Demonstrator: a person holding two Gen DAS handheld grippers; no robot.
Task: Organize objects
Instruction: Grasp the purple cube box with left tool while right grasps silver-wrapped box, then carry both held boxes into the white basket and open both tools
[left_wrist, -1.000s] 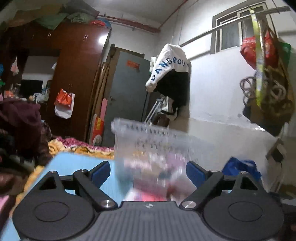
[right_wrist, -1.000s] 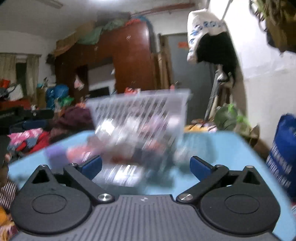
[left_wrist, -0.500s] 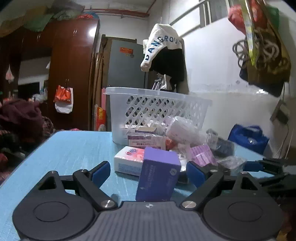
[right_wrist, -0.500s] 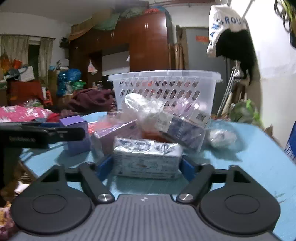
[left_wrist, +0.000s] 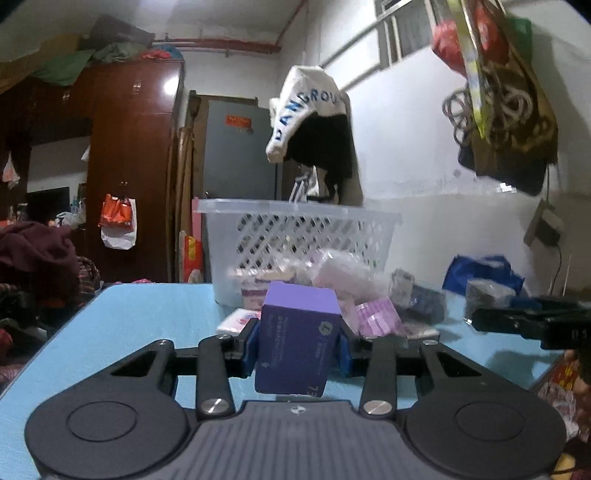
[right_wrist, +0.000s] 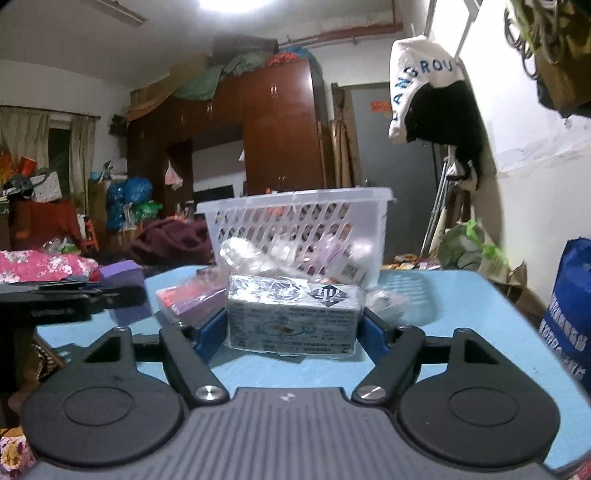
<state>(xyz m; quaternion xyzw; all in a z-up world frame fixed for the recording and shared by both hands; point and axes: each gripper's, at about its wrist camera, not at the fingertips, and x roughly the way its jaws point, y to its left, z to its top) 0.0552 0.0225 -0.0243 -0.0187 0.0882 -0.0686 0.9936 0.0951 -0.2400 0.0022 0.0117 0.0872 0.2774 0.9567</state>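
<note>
My left gripper (left_wrist: 297, 345) is shut on a purple box (left_wrist: 295, 339) and holds it above the blue table (left_wrist: 110, 332). My right gripper (right_wrist: 293, 328) is shut on a wrapped grey-white box (right_wrist: 293, 317), lifted slightly off the table (right_wrist: 461, 325). A white lattice basket (left_wrist: 295, 236) stands behind a pile of small packets (left_wrist: 369, 314). The basket also shows in the right wrist view (right_wrist: 299, 225), with the packets (right_wrist: 258, 266) in front of it. The left gripper and purple box show at the left of the right wrist view (right_wrist: 122, 280).
The right gripper shows at the right edge of the left wrist view (left_wrist: 532, 321). A blue bag (right_wrist: 569, 314) hangs past the table's right edge. A wardrobe (left_wrist: 129, 166), a door and hanging clothes (left_wrist: 314, 125) stand behind. Clothes piles (right_wrist: 44, 266) lie to the left.
Both grippers closed: the left on the purple box, the right on the wrapped box. Both boxes now sit lifted between the fingers. A second ago both views were blurred with motion.
</note>
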